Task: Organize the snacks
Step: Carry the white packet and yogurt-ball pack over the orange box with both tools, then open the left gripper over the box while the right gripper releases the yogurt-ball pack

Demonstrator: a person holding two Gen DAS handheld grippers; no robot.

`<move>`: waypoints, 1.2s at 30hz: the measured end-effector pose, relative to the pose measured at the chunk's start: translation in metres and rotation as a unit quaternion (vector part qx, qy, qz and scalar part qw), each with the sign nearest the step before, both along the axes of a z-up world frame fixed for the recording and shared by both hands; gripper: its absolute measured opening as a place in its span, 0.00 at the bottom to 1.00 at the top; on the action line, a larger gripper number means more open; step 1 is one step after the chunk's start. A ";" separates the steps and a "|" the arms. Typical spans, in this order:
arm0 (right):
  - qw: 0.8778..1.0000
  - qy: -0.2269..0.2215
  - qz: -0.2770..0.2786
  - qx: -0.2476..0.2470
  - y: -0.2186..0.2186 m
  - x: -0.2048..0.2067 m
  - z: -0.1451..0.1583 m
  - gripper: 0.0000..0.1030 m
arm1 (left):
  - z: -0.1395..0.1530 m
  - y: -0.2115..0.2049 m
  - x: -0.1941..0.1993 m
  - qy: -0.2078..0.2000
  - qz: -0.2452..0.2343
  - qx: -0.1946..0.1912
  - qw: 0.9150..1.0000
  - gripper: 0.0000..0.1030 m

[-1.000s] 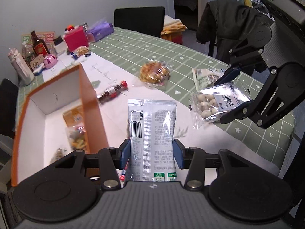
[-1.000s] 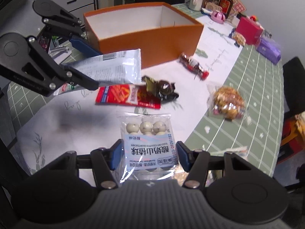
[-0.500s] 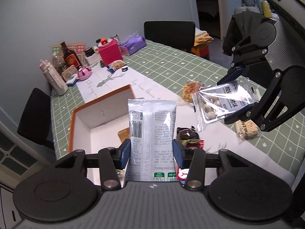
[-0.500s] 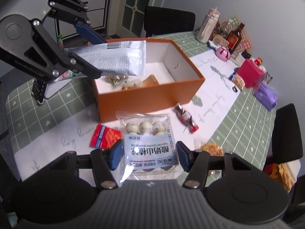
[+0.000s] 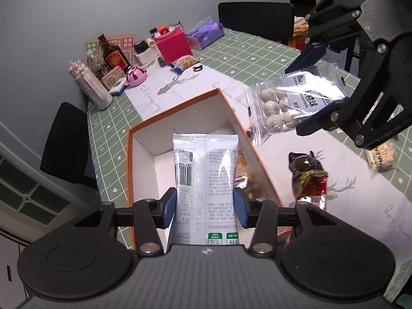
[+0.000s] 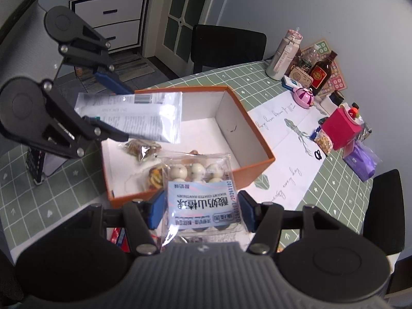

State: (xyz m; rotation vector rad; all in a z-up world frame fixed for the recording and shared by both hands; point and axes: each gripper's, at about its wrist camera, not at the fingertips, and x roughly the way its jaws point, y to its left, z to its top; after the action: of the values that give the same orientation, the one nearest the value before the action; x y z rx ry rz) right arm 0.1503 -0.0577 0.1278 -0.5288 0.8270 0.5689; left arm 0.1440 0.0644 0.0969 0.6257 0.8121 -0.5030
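Observation:
My left gripper is shut on a white snack packet and holds it above the open orange box. It also shows in the right wrist view, over the box's left part. My right gripper is shut on a clear bag of white balls, held above the box's near wall. That bag shows in the left wrist view, just right of the box. Several wrapped snacks lie inside the box.
A dark wrapped snack and a red packet lie on the white runner right of the box. A nut bar lies further right. Bottles, a pink box and a purple pack crowd the far table end. Black chairs stand around.
Both grippers have risen and moved over the orange box with their packets. The box interior now lies below both packets.

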 end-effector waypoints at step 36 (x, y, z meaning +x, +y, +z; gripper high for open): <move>0.997 0.065 -0.030 -0.038 0.067 0.149 -0.114 0.57 | -0.104 0.023 0.105 0.077 0.063 0.056 0.993 0.52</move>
State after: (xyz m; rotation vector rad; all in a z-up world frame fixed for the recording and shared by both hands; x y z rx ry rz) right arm 0.2994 0.0095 0.0134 -0.5376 0.9882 0.5218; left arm 0.2488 0.0876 -0.0071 0.6406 1.0249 -0.3959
